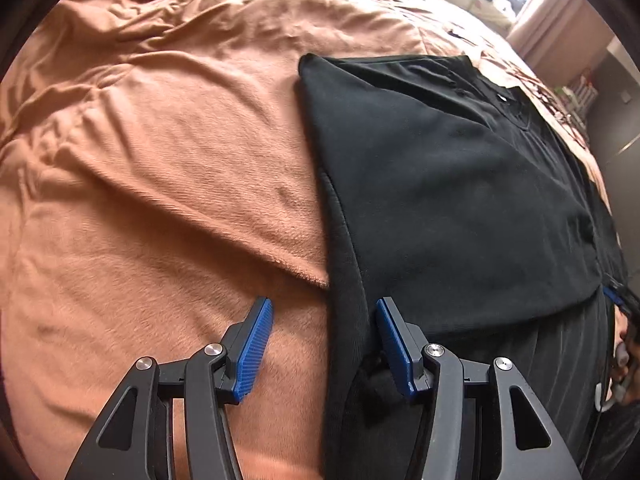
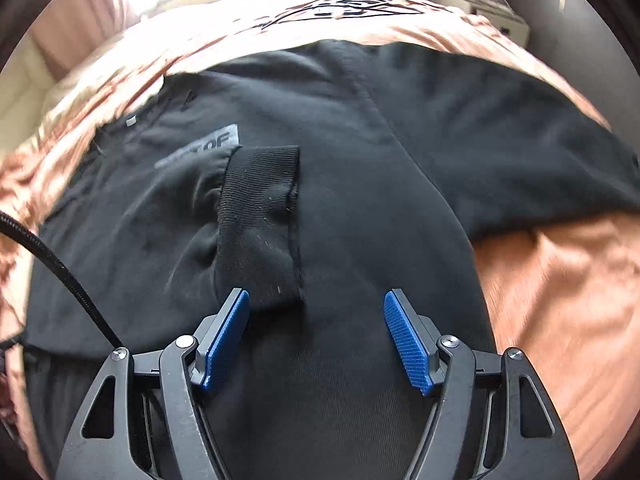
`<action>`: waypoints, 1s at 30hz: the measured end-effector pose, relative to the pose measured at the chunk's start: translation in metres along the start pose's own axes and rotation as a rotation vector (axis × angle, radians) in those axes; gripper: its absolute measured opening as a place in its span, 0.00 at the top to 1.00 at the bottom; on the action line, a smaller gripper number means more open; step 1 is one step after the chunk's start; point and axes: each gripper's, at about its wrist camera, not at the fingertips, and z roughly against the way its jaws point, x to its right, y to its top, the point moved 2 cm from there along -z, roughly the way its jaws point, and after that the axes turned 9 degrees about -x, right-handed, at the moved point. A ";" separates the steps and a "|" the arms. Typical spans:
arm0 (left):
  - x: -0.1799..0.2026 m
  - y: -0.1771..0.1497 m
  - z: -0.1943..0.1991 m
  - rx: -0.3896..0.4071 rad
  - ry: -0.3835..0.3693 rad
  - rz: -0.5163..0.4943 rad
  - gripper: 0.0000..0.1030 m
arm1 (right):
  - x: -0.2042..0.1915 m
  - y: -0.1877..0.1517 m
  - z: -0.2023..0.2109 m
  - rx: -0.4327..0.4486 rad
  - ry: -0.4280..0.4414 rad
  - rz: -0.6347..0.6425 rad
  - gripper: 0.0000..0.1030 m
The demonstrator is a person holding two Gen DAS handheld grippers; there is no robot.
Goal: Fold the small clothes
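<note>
A black sweatshirt (image 1: 452, 184) lies partly folded on an orange blanket (image 1: 160, 168). My left gripper (image 1: 324, 312) is open and empty, its jaws astride the garment's left edge near the hem. In the right wrist view the sweatshirt (image 2: 360, 184) shows a sleeve folded across it, with a ribbed cuff (image 2: 260, 220) lying on the body near a grey printed label (image 2: 200, 150). My right gripper (image 2: 316, 304) is open and empty, just above the cloth, with the cuff's near end between its blue pads.
The orange blanket (image 2: 560, 300) covers the bed all around the garment. A black cable (image 2: 60, 272) runs in at the left of the right wrist view. Shelves and a wall (image 1: 580, 92) stand beyond the bed's far right.
</note>
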 end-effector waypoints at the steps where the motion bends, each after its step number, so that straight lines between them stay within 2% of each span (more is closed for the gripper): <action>1: 0.001 0.001 0.004 0.007 0.000 0.001 0.46 | 0.003 -0.003 0.006 0.009 0.035 -0.015 0.33; 4: 0.010 0.002 0.019 0.035 -0.022 0.006 0.46 | 0.036 -0.005 0.027 0.052 0.155 -0.125 0.33; 8: 0.032 0.008 0.028 0.065 -0.047 0.010 0.46 | 0.082 -0.003 0.048 0.141 0.243 -0.233 0.33; 10: 0.044 0.010 0.028 0.079 -0.059 0.008 0.46 | 0.099 -0.004 0.049 0.158 0.291 -0.263 0.34; 14: 0.071 0.013 0.032 0.107 -0.071 -0.017 0.46 | 0.131 0.002 0.048 0.196 0.379 -0.304 0.43; 17: 0.092 0.015 0.033 0.125 -0.068 -0.040 0.46 | 0.149 0.001 0.042 0.205 0.412 -0.343 0.49; 22: 0.122 0.021 0.029 0.137 -0.080 -0.054 0.46 | 0.176 -0.006 0.027 0.210 0.447 -0.410 0.52; 25: 0.139 0.023 0.024 0.141 -0.092 -0.067 0.46 | 0.198 -0.009 0.023 0.225 0.443 -0.468 0.52; 28: 0.157 0.023 0.020 0.150 -0.093 -0.086 0.46 | 0.219 -0.011 0.023 0.230 0.416 -0.514 0.61; 30: 0.168 0.022 0.020 0.167 -0.085 -0.102 0.46 | 0.234 -0.015 0.023 0.240 0.408 -0.545 0.61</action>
